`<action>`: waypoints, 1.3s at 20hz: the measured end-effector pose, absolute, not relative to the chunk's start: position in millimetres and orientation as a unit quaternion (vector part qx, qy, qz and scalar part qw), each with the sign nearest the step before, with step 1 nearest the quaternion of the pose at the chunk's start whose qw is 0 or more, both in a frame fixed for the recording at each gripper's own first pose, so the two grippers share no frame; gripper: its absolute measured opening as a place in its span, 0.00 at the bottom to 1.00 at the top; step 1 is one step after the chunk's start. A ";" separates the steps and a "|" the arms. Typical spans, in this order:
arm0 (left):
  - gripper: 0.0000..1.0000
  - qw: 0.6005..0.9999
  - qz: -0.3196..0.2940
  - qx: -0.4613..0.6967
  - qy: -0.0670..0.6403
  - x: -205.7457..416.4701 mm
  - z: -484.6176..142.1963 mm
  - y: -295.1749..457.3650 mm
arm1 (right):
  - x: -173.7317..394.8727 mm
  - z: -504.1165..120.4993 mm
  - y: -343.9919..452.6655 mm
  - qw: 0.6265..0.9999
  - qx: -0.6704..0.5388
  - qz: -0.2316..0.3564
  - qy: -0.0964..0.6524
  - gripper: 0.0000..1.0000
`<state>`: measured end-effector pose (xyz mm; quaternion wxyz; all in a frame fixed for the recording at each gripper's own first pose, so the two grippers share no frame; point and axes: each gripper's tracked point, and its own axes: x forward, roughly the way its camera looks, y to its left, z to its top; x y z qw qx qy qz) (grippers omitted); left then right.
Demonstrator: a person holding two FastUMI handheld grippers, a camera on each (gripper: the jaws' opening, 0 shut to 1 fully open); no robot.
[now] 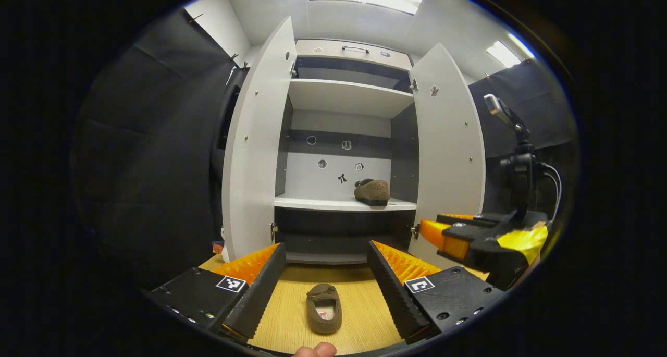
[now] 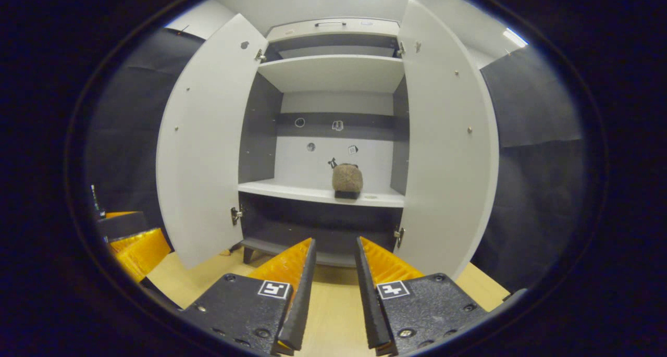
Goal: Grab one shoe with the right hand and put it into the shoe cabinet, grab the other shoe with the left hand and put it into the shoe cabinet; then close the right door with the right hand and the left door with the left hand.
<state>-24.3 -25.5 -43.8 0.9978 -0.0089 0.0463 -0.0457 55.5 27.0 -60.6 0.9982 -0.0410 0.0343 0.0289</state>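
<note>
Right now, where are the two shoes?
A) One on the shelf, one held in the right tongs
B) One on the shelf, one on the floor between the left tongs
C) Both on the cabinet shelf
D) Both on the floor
B: one shoe sits on the shelf; the other shoe lies on the floor between the open left tongs.
</note>
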 end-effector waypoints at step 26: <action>0.95 0.981 -0.072 0.006 0.179 23.0 -143.9 -26.0 | 22.6 -109.6 4.0 0.998 -0.034 0.016 0.053 0.93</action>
